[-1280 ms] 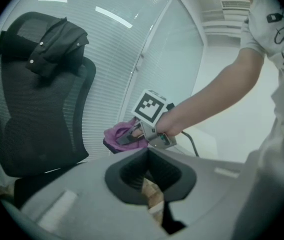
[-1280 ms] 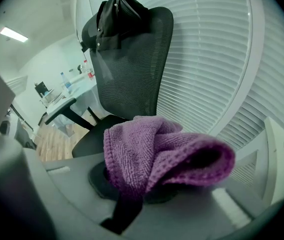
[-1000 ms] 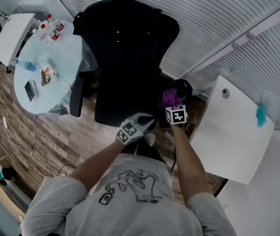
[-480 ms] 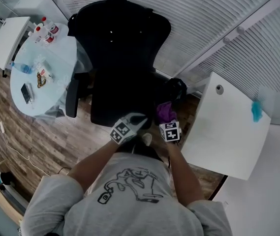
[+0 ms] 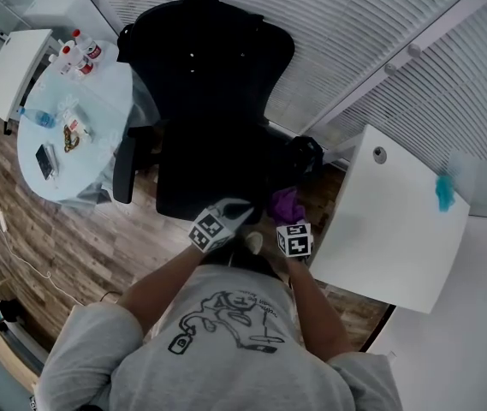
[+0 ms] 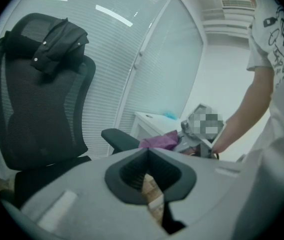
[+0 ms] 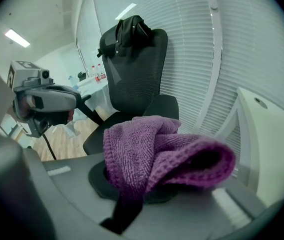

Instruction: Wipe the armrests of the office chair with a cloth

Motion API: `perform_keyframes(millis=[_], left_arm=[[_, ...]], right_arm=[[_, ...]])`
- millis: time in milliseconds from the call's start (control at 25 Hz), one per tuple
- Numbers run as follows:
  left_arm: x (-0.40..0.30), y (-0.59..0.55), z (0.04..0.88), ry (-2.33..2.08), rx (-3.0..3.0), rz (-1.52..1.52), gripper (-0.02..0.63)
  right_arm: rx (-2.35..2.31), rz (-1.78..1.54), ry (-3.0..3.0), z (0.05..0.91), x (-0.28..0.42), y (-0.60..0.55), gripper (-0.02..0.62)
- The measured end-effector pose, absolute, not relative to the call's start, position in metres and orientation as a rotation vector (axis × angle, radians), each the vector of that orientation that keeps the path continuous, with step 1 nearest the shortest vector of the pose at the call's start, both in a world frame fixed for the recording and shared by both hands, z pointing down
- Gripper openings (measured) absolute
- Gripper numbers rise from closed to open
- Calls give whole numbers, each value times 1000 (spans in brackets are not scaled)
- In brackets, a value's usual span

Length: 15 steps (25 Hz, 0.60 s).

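"Purple waffle-weave cloth [image 7: 161, 154] [image 5: 287, 204], who has it?" asks the picture desk.

"The right gripper [image 5: 289, 219] [image 7: 139, 186]. It is clenched on a fold of the cloth, and the rest bunches up over its jaws. Seen from the left gripper view, the cloth [image 6: 157, 141] sits at the near end of one black padded armrest [image 6: 118, 138]. Whether it presses on the pad, I cannot tell."

"And the left gripper [image 5: 241, 214] [image 6: 146, 156]?"

"Jaws closed on each other with nothing between them. It is held just beside the right one, in front of the seat and level with the armrest."

"Describe the chair."

"A black mesh-backed office chair [image 5: 213, 84] [image 6: 37, 99] [image 7: 137, 69], facing the person. A dark garment [image 6: 52, 39] is draped over its headrest. Its other armrest [image 5: 125, 169] is on the far side from the cloth, untouched."

"What surrounds it?"

"White slatted blinds [image 5: 354, 41] behind. A round glass-topped table [image 5: 106, 101] stands on the left, carrying bottles and a phone. A white table [image 5: 397, 229] on the right has a small turquoise object [image 5: 445, 193] near its far edge. Wood-plank floor [image 5: 80, 247] lies underneath. The person wears a grey printed T-shirt [image 5: 217, 349]."
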<state>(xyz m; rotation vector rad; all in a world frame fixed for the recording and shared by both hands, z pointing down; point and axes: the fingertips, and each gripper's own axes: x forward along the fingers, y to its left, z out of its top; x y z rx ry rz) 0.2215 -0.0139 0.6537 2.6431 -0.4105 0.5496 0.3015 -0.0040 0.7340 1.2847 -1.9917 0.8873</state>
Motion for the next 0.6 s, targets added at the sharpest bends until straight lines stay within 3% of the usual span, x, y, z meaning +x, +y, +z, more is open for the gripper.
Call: perform_keyframes(millis=[600], left_arm=[[211,-16,653,-441,2627,535,2]], right_arm=[[1290,909,-1959,738,305,-37,32]])
